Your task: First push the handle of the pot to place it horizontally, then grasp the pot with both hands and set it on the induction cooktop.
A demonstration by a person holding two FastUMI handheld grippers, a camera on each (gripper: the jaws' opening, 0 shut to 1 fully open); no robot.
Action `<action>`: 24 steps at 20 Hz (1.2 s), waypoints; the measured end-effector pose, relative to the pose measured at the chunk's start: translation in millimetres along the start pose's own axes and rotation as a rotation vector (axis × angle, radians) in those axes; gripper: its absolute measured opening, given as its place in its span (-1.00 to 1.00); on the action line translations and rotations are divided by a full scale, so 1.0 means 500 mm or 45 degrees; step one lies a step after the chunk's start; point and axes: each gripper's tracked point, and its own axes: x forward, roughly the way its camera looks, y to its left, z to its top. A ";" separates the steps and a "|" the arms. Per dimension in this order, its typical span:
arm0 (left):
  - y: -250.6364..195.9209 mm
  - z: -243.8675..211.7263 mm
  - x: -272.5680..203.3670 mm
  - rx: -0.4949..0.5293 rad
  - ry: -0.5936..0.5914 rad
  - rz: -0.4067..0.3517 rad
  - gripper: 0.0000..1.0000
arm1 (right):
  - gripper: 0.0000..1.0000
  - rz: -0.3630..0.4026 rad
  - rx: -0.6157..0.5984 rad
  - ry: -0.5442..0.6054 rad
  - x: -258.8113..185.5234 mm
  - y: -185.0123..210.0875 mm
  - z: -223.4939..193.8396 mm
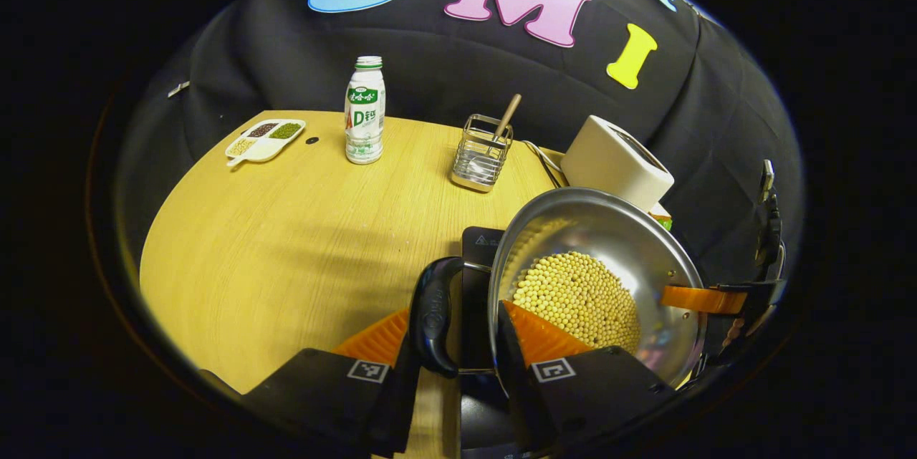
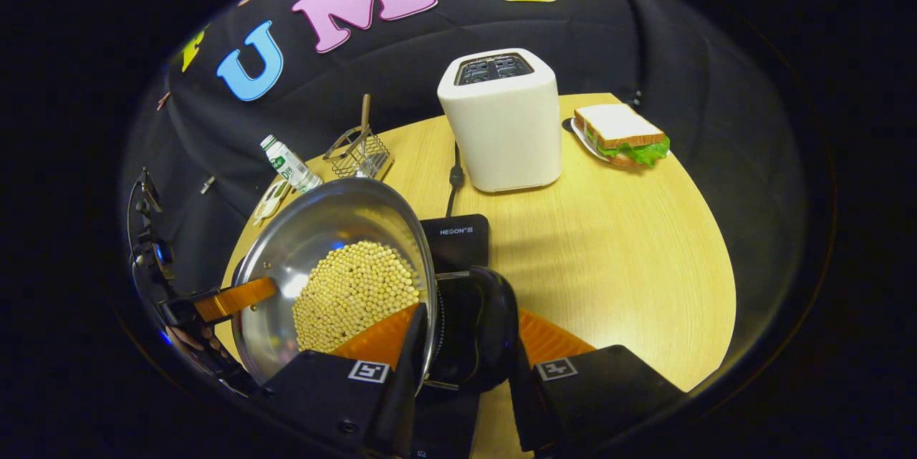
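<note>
The pot (image 1: 598, 280), part-filled with beans (image 1: 580, 298), hung tilted between the two grippers, over the near end of the cooktop (image 2: 457, 240) and not visibly seated on it. Each side handle (image 1: 435, 316) sat between a gripper's jaws: the left gripper (image 1: 458, 330) had one finger outside its handle and one inside the rim, and the right gripper (image 2: 466, 334) did the same on the opposite handle (image 2: 478, 326). Both pairs of jaws looked clenched across handle and wall. The pot's handle-to-handle axis ran from one gripper to the other, and the cooktop lay just beneath and beyond, on the bench (image 1: 286, 244), so the coming move seemed a level lowering forward.
</note>
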 end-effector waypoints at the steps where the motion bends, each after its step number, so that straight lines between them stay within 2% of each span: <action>1: 0.000 -0.002 0.000 0.006 0.005 0.005 0.12 | 0.19 0.002 -0.009 -0.003 0.001 0.001 0.001; 8: -0.001 0.002 -0.002 0.028 0.034 0.018 0.23 | 0.21 -0.021 0.057 -0.014 -0.005 -0.003 -0.007; 9: -0.003 0.000 -0.002 0.049 0.037 0.017 0.25 | 0.29 -0.034 0.054 -0.015 -0.009 -0.005 -0.010; 11: -0.003 0.001 -0.002 0.066 0.036 0.015 0.28 | 0.24 -0.059 0.053 -0.023 -0.009 -0.004 -0.010; 12: -0.001 0.003 -0.004 0.056 0.029 0.020 0.31 | 0.29 -0.072 0.047 -0.024 -0.010 -0.006 -0.013; 14: 0.001 0.003 -0.009 0.022 0.026 0.011 0.53 | 0.36 -0.103 0.038 -0.033 -0.023 -0.009 -0.014; 15: 0.005 -0.004 -0.008 0.012 0.031 0.011 0.77 | 0.56 -0.123 0.035 -0.044 -0.031 -0.011 -0.014; 16: 0.005 -0.005 -0.021 0.005 0.037 0.005 0.89 | 0.67 -0.139 0.033 -0.059 -0.039 -0.010 -0.014; 17: 0.009 -0.003 -0.028 0.003 0.030 0.003 0.92 | 0.73 -0.155 0.038 -0.070 -0.049 -0.010 -0.015; 18: 0.010 0.004 -0.038 0.007 0.014 -0.005 0.92 | 0.94 -0.169 0.045 -0.082 -0.064 -0.008 -0.016; 21: 0.008 0.011 -0.067 0.024 -0.032 -0.040 0.92 | 0.97 -0.206 0.059 -0.106 -0.097 0.004 -0.028; 24: 0.026 0.013 -0.099 0.015 -0.074 -0.003 0.92 | 0.98 -0.250 0.023 -0.133 -0.134 0.023 -0.039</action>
